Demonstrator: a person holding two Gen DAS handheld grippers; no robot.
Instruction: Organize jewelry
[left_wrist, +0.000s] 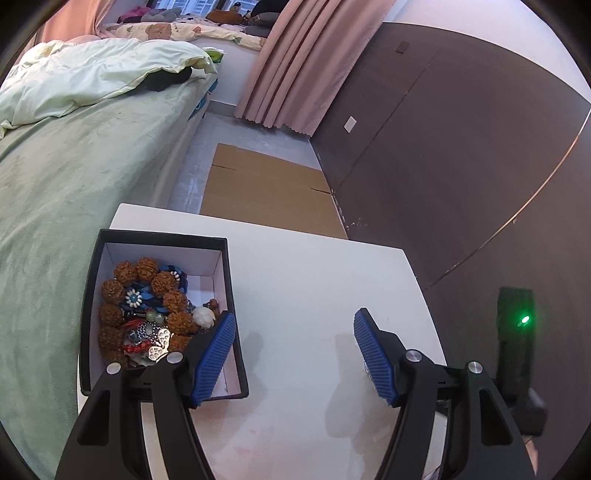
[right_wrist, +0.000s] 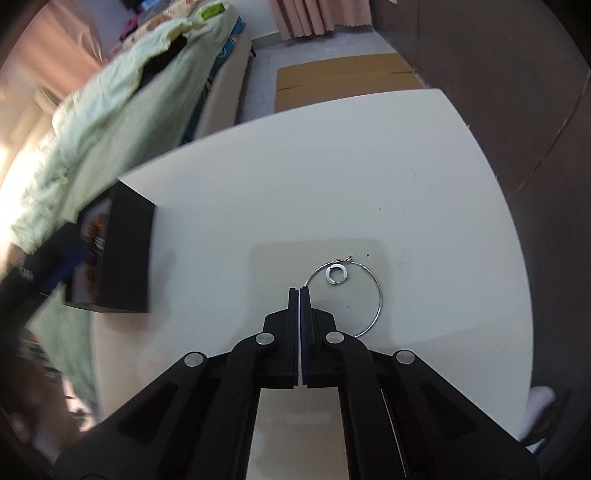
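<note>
While left gripper (left_wrist: 294, 326) hangs spread beside box (left_wrist: 221, 266) of beads (left_wrist: 147, 280), right gripper (right_wrist: 299, 291) is pressed together, tips at hoop (right_wrist: 376, 295) on table (right_wrist: 295, 184); pinch unclear.

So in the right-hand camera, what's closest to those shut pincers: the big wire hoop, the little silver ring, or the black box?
1. Wire hoop, at the right gripper tips.
2. Small silver ring, just beyond, inside the hoop.
3. Black box, far left.
</note>
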